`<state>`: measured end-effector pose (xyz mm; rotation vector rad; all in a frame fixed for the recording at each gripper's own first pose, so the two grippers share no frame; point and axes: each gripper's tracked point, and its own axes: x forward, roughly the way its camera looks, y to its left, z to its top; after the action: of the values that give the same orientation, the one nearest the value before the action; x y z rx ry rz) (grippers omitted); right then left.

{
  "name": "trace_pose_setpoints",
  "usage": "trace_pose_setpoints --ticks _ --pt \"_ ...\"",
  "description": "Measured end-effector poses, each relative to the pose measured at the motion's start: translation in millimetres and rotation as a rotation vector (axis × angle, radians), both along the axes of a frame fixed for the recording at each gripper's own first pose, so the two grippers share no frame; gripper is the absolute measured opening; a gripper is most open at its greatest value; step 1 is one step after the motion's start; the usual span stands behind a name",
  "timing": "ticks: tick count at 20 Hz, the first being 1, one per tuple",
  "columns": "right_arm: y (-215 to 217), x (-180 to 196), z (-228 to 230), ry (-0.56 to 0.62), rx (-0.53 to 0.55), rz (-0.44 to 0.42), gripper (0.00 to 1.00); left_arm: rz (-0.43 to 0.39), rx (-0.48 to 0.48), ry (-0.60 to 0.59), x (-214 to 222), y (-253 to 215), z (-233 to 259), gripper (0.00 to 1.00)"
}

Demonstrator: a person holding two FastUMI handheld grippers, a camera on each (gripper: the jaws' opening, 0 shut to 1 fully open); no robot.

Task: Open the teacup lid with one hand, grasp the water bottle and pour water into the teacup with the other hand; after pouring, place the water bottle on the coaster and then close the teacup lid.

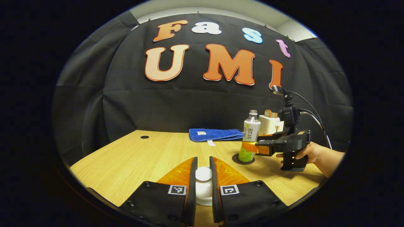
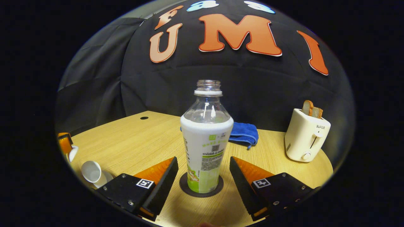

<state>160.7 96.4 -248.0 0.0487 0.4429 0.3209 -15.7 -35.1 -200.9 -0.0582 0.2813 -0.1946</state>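
Now the water bottle (image 2: 205, 138) stands upright on the dark coaster (image 2: 201, 186), cap off, its long axis vertical, and the right gripper (image 2: 202, 176) has its jaws released to either side of it, both fingers apart from the label. In the left gripper view that same gripper (image 1: 252, 147) sits level at the bottle's lower half, a hand (image 1: 311, 152) around its grip. So pouring looks finished and the bottle set down; what is left, by my judgement, is closing the teacup. The left gripper (image 1: 203, 175) is the nearer one for that: its jaws are clenched on a white piece I take to be the teacup lid (image 1: 203, 174), though the view is too close to be sure. The teacup (image 2: 92, 172) shows at the lower left of the right gripper view, at the near edge of the table (image 2: 139, 142), seemingly tilted by the lens, with the left gripper's tip just beside it. A blue cloth (image 2: 244, 132) and a toaster (image 2: 305, 136) sit farther back, well apart from both.
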Motion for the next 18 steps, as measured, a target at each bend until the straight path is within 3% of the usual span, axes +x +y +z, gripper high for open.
trace_pose_setpoints --ticks 4,13,18 --pt "-23.8 -19.0 7.1 -0.031 -0.029 -0.057 0.98 -0.01 0.034 0.025 1.5 -6.5 -14.5 0.25" --pt "-36.2 -69.9 51.9 -0.129 -0.012 -0.046 0.98 -0.042 0.15 0.086 4.0 -18.4 -44.1 0.25" --pt "-45.6 -90.7 56.1 -0.136 0.0 -0.035 0.98 -0.029 0.141 0.096 7.0 -15.0 -48.0 0.22"
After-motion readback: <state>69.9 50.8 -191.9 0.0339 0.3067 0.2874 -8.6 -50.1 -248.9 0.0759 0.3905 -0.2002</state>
